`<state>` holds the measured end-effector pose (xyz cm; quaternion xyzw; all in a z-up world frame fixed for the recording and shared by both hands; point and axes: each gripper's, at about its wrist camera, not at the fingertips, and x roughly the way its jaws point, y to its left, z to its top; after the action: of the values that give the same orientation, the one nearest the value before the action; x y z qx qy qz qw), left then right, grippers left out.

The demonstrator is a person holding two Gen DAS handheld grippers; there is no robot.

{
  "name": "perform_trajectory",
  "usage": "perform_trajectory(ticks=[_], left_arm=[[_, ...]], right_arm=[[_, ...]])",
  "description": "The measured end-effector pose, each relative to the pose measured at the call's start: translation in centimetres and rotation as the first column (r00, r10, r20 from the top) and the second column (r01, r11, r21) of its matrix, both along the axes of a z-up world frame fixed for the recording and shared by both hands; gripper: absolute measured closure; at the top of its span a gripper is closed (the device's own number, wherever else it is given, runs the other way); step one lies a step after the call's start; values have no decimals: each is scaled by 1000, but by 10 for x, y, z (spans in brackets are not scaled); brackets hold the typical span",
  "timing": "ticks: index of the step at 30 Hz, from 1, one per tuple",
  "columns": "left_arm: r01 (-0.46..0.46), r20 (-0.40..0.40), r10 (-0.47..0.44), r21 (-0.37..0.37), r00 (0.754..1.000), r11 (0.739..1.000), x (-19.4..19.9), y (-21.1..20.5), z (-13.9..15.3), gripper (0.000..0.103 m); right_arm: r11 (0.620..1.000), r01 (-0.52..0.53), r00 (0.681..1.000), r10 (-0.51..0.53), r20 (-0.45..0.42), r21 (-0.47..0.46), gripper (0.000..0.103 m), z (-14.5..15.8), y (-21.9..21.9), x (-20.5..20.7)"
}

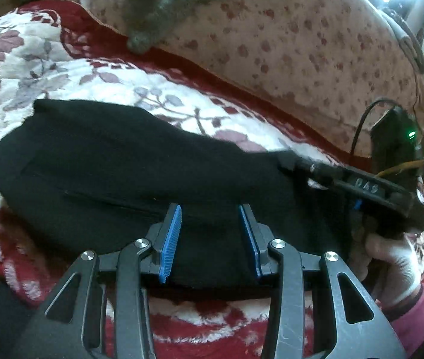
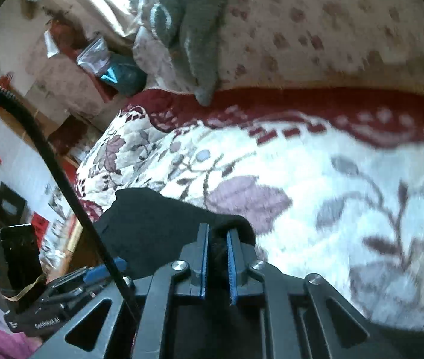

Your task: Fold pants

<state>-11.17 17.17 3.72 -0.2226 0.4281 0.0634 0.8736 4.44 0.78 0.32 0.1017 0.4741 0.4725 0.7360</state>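
Pants [image 1: 116, 161] on floral blanket [image 2: 316, 161] — mid-fold.
Right gripper [image 2: 217, 239] pinches a fabric edge for carrying; left gripper [image 1: 210, 221] — fingers apart, empty.

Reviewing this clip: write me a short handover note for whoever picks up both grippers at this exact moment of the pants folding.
Left gripper: open, over the black pants, gripping nothing.
Right gripper: shut on a bunched edge of the pants.
Where: the pants lie across the floral blanket on the bed; a grey garment lies further back, untouched.
Done: the pants look gathered into a compact shape; how many folds is unclear.
Left: likely finish the fold, flatten, release.
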Motion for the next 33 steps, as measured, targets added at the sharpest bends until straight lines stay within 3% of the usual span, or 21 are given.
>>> perform_trajectory(ticks=[6, 9, 11, 12, 18, 23, 27, 33], left_arm=[[-5, -19, 5, 27, 1000, 1000, 5, -1, -11, 65], [0, -17, 1, 47, 1000, 999, 5, -4, -11, 65], [-3, -18, 4, 48, 1000, 999, 4, -4, -11, 65], [-7, -19, 8, 46, 1000, 999, 4, -4, -10, 65], [-28, -21, 30, 69, 999, 997, -1, -4, -4, 65], [-61, -8, 61, 85, 998, 995, -8, 5, 3, 65], [-84, -2, 85, 104, 996, 991, -14, 13, 8, 65], [-165, 13, 165, 73, 986, 983, -37, 44, 14, 65]], right_arm=[[994, 45, 998, -41, 46, -100, 93, -17, 9, -1], [995, 48, 999, -46, 28, -88, 88, -13, 4, -1], [994, 60, 998, -58, 23, -93, 75, -10, 0, -1], [993, 68, 997, -65, 30, -93, 74, -7, -4, -3], [995, 79, 995, -76, 60, -57, 74, 10, -23, -22], [994, 90, 996, -88, 25, -63, 65, 8, -27, -32], [995, 73, 997, -71, 37, -67, 65, 9, -22, -40], [998, 5, 998, -1, 62, -60, 65, 18, 1, -50]])
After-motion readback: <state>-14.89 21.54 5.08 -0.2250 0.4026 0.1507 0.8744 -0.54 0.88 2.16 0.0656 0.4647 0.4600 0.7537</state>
